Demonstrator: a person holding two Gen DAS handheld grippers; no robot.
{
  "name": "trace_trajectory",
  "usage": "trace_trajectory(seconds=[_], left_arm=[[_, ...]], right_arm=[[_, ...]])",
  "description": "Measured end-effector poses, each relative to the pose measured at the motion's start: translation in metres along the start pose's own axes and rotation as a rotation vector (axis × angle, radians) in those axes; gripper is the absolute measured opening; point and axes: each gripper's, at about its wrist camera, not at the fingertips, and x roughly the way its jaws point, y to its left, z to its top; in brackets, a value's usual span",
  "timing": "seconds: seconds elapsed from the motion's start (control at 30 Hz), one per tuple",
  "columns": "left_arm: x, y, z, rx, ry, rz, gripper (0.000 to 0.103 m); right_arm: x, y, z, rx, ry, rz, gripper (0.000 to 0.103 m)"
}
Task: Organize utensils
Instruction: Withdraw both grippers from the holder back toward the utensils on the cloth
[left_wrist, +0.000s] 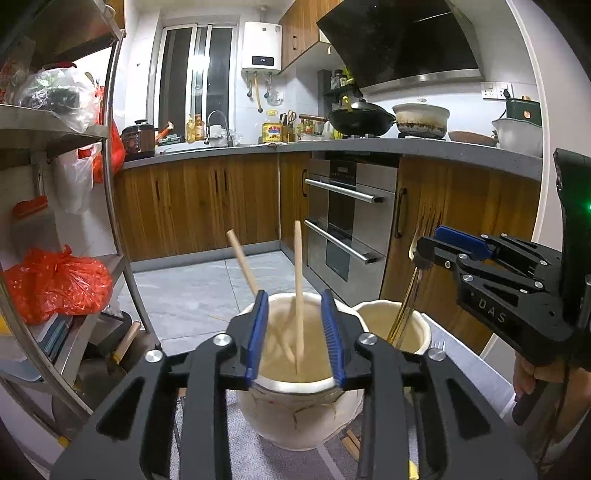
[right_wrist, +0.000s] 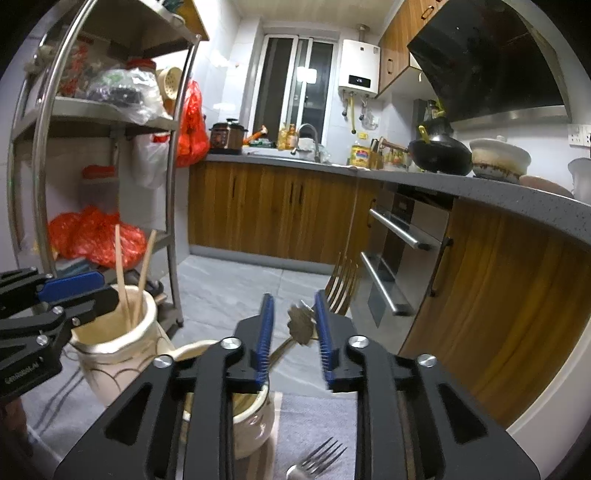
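In the left wrist view my left gripper (left_wrist: 294, 297) is open over a large cream jar (left_wrist: 295, 417). Two wooden chopsticks (left_wrist: 298, 280) stand in the jar; one rises between the blue pads without touching them. To the right, a smaller cream jar (left_wrist: 410, 332) holds a gold fork (left_wrist: 410, 291), with my right gripper (left_wrist: 428, 242) at the fork's neck. In the right wrist view the right gripper (right_wrist: 293, 306) is open above the small jar (right_wrist: 251, 417). The gold fork (right_wrist: 343, 280) leans by its right pad, apart from the left one. The left gripper (right_wrist: 107, 291) hangs by the large jar (right_wrist: 118, 354).
A silver fork (right_wrist: 317, 458) lies on the grey cloth (right_wrist: 314, 413) in front of the small jar. A metal shelf rack (right_wrist: 173, 221) with red bags stands left. An oven (left_wrist: 347, 229) and wooden cabinets (left_wrist: 199, 206) are ahead. A hand (left_wrist: 528, 376) holds the right gripper.
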Motion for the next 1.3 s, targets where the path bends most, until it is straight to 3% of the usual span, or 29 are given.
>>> trace_trajectory(seconds=[0.23,0.3,0.33,0.4,0.43,0.53,0.87,1.3], left_arm=[[-0.017,-0.003,0.009,-0.014,-0.027,0.004,0.056],[-0.022,-0.004,0.010,-0.016,-0.034,0.008,0.063],[-0.026,-0.004,0.012,-0.018,-0.039,0.011,0.070],[-0.033,-0.005,0.013,-0.033,-0.053,0.018,0.082],[-0.037,-0.005,0.014,-0.038,-0.059,0.018,0.088],[-0.049,-0.007,0.015,-0.046,-0.075,0.036,0.097],[-0.079,-0.019,0.012,-0.045,-0.086,0.073,0.097],[-0.097,-0.030,-0.013,-0.042,-0.016,0.095,0.097]], right_arm=[[-0.016,-0.010,0.008,0.047,-0.048,0.028,0.054],[-0.021,-0.015,0.011,0.069,-0.060,0.042,0.069],[-0.023,-0.016,0.013,0.078,-0.063,0.051,0.074],[-0.029,-0.020,0.014,0.102,-0.070,0.080,0.093],[-0.032,-0.021,0.015,0.110,-0.075,0.091,0.096],[-0.040,-0.022,0.017,0.120,-0.081,0.099,0.098],[-0.057,-0.030,0.007,0.154,-0.032,0.097,0.098],[-0.069,-0.031,-0.031,0.090,0.042,0.053,0.098]])
